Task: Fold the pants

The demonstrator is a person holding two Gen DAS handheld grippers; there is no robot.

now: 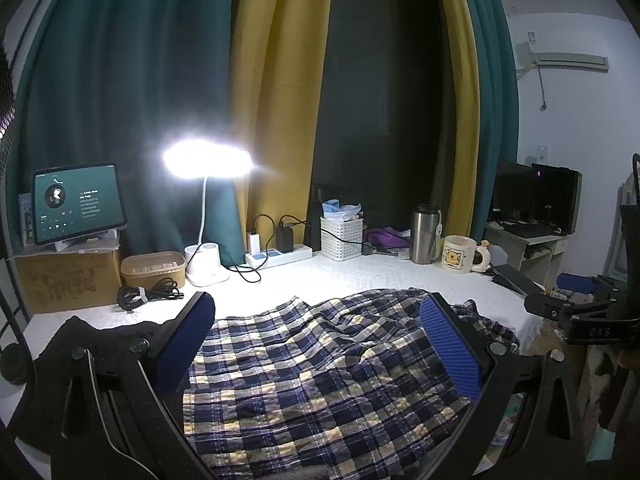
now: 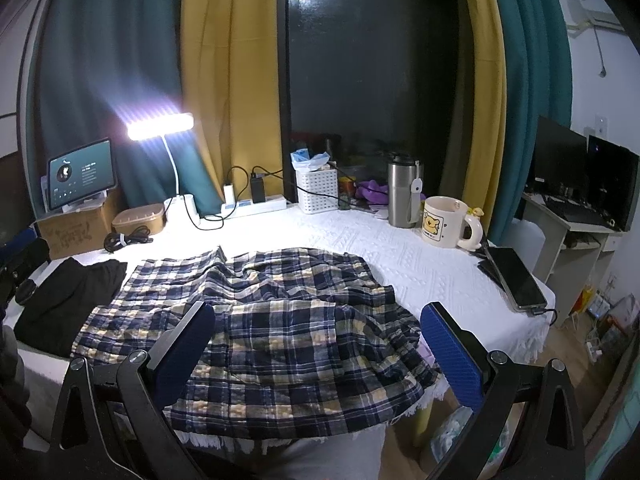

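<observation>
The navy, white and yellow plaid cotton pants (image 2: 260, 320) lie rumpled across the near half of the white textured worktop (image 2: 420, 264), their near edge hanging over the front, a black folded garment (image 2: 68, 300) touching them on the left. Both tools hover above the cloth with blue pads spread wide and nothing between them — the left tool (image 1: 316, 344) over the left part, the right tool (image 2: 316, 348) over the right near edge. The fabric looks light, soft and limp, likely to sag and drag rather than hold shape. The best hold is probably a pinch on the thicker hem or waistband edge — one corner per tool, well away from the cream bear-print mug (image 2: 444, 222).
</observation>
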